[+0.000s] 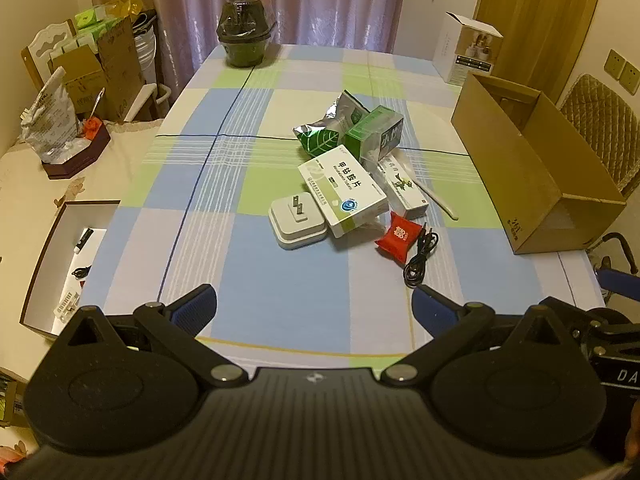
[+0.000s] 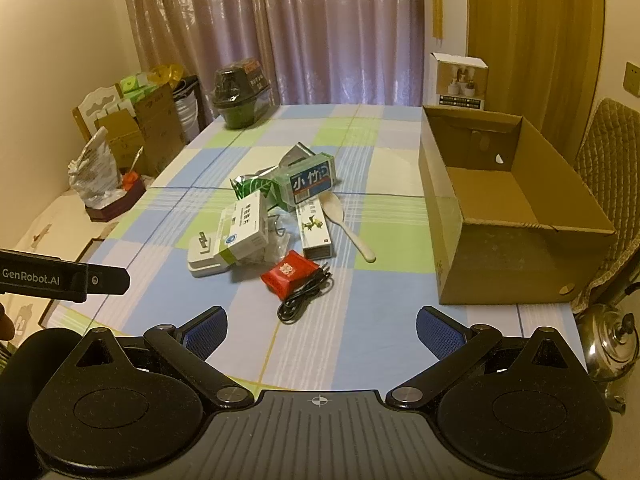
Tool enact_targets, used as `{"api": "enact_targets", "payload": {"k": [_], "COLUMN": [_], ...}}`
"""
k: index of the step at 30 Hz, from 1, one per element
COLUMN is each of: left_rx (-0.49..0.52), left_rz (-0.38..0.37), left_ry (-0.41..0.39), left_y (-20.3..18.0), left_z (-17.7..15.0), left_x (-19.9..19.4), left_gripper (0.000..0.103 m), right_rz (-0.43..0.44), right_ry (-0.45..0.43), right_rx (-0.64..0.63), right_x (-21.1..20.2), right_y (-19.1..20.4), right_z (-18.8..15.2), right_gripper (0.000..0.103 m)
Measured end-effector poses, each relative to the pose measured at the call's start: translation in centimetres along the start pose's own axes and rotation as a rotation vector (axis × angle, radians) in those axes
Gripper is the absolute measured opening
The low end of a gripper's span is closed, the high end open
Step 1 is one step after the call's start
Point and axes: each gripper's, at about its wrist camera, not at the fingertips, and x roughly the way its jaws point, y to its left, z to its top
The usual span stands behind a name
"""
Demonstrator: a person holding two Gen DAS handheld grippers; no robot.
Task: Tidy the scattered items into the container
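A pile of items lies mid-table: a white medicine box [image 1: 345, 194] [image 2: 245, 229], a white plug adapter [image 1: 297, 221] [image 2: 206, 258], a red packet [image 1: 400, 237] [image 2: 289, 273], a coiled black cable [image 1: 420, 258] [image 2: 305, 298], a green tissue pack [image 1: 374, 132] [image 2: 310, 182], a foil leaf-print bag [image 1: 326, 130] [image 2: 254, 186], a long white box [image 1: 404, 190] [image 2: 316, 230] and a white spoon [image 1: 434, 196] [image 2: 348, 220]. An open cardboard box [image 1: 532, 168] [image 2: 508, 208] stands to the right with nothing visible inside. My left gripper [image 1: 314, 308] and right gripper [image 2: 322, 330] are both open and empty, short of the pile.
A dark wrapped pot [image 1: 245, 28] [image 2: 238, 92] stands at the table's far end, a white product box [image 1: 466, 48] [image 2: 460, 80] behind the cardboard box. An open shallow box [image 1: 60, 264] lies at left. A metal kettle [image 2: 612, 348] sits low right, a padded chair [image 2: 612, 184] beyond.
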Motion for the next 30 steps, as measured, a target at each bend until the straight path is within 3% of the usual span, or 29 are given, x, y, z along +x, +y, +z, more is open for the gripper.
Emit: {"api": "enact_targets", "payload": {"k": [30], "left_rx": [-0.022], "left_rz": [-0.004], "left_ry": [0.009], "left_y": [-0.07], "left_z": [-0.10], "left_x": [0.16], "left_gripper": [0.102], "right_rz": [0.000], "right_ry": [0.012], "right_rx": [0.011], "right_x": [0.14], "right_y": [-0.35], "right_z": [-0.08], "right_gripper": [0.103]}}
